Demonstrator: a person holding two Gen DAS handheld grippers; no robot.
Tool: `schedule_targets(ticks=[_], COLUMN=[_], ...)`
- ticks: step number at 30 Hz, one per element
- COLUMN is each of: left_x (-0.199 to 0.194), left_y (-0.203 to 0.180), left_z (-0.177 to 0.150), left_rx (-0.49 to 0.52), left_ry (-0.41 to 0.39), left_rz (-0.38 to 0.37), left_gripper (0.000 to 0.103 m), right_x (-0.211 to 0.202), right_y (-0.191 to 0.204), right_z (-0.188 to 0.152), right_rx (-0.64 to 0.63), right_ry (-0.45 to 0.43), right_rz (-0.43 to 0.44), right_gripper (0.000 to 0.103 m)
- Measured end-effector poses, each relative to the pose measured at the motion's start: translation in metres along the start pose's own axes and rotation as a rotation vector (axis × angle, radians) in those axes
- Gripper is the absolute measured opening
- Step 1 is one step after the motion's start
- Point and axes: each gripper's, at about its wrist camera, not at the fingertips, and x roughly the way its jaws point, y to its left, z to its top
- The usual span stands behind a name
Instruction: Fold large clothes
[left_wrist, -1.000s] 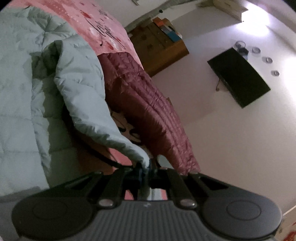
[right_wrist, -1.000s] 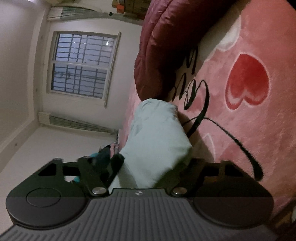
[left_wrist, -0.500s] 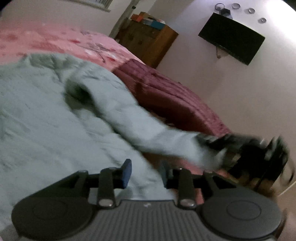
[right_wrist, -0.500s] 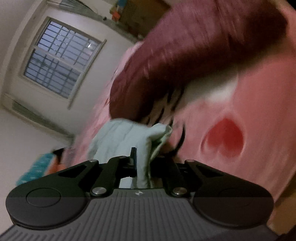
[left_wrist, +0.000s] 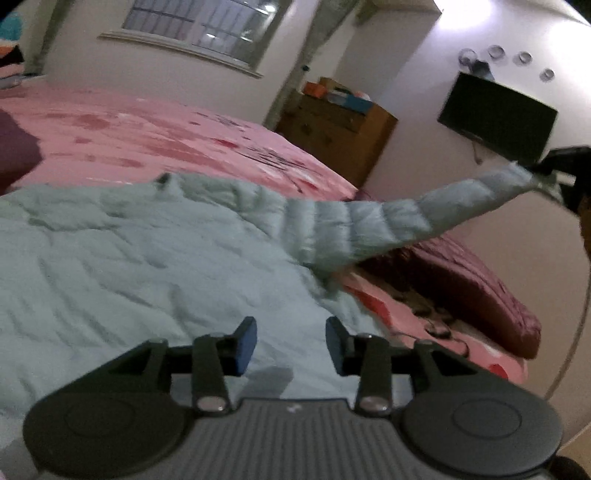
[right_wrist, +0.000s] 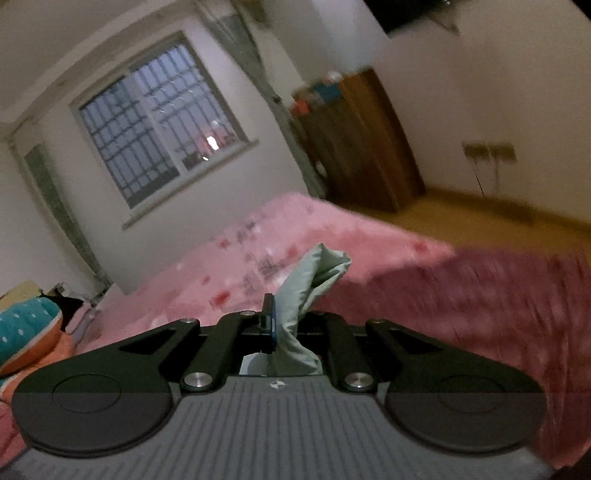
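Note:
A pale green quilted jacket (left_wrist: 129, 258) lies spread on the pink bed (left_wrist: 166, 136). Its sleeve (left_wrist: 406, 218) is stretched up and to the right, held at the cuff by my right gripper (left_wrist: 554, 173). In the right wrist view my right gripper (right_wrist: 291, 325) is shut on the sleeve cuff (right_wrist: 310, 288). My left gripper (left_wrist: 291, 343) is open and empty, just above the jacket's body.
A dark red quilted garment (left_wrist: 461, 288) lies on the bed right of the jacket, and also shows in the right wrist view (right_wrist: 480, 295). A wooden dresser (left_wrist: 340, 133), a wall television (left_wrist: 498, 118) and a barred window (right_wrist: 159, 136) stand beyond the bed.
My left gripper let go of the sleeve, opened and swung over the jacket body. My right gripper closed on the cuff and lifted the sleeve up and to the right.

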Motion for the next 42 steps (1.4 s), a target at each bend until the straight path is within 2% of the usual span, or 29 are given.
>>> schedule_targets(ticks=[4,9,15,19,21,23,26,30,34,37,38,40,41,42], left_x=[-0.006,-0.02,-0.041,-0.055,-0.062,-0.073,-0.088,-0.104,-0.11,-0.105,-0.103,-0.103,-0.106,-0.106], left_y=[0.019,0.035,0.057,0.076,0.087,0.1,0.124,0.154,0.166,0.163,0.162,0.162,0.164,0.167], left_z=[0.009,0.019,0.029,0.037,0.041,0.045,0.048,0.05,0.051,0.055,0.056,0.054,0.052,0.051], left_rx=[-0.045,-0.064,-0.055,-0.073,-0.094,-0.143,-0.252,-0.398,-0.443,-0.418,-0.409,-0.4,-0.399,-0.398], left_ry=[-0.041,-0.1,-0.188,-0.253,-0.292,-0.344,-0.416,-0.492,-0.519,-0.522,-0.521,-0.513,-0.51,-0.506], left_rz=[-0.008,-0.001,0.117,0.227,0.281,0.333,0.371,0.385,0.383,0.375,0.377,0.374,0.369,0.364], left_gripper=[0.042,0.048,0.048,0.048,0.049,0.051,0.052,0.052,0.052,0.054,0.055,0.056,0.056,0.057], right_x=[0.015,0.041,0.076,0.099,0.124,0.139,0.158,0.189,0.212,0.229,0.231,0.237,0.236,0.232], right_y=[0.049,0.13,0.23,0.287,0.306,0.322,0.334,0.336,0.331,0.327,0.331,0.329,0.326,0.325], right_z=[0.026,0.032,0.007,-0.032,-0.052,-0.082,-0.13,-0.197,-0.255,-0.279,-0.286,-0.294,-0.294,-0.298], right_rx=[-0.085,-0.233,-0.4,-0.467,-0.487,-0.516,-0.565,-0.631,-0.654,-0.655,-0.651,-0.641,-0.64,-0.644], right_ry=[-0.028,-0.041,0.02,0.117,0.178,0.252,0.387,0.548,0.65,0.692,0.701,0.722,0.727,0.723], right_rz=[0.05,0.179,0.379,0.534,0.6,0.659,0.711,0.711,0.675,0.651,0.646,0.641,0.64,0.639], right_gripper=[0.007,0.007,0.007,0.008,0.007,0.007,0.008,0.008,0.011,0.018,0.024,0.041,0.062,0.074])
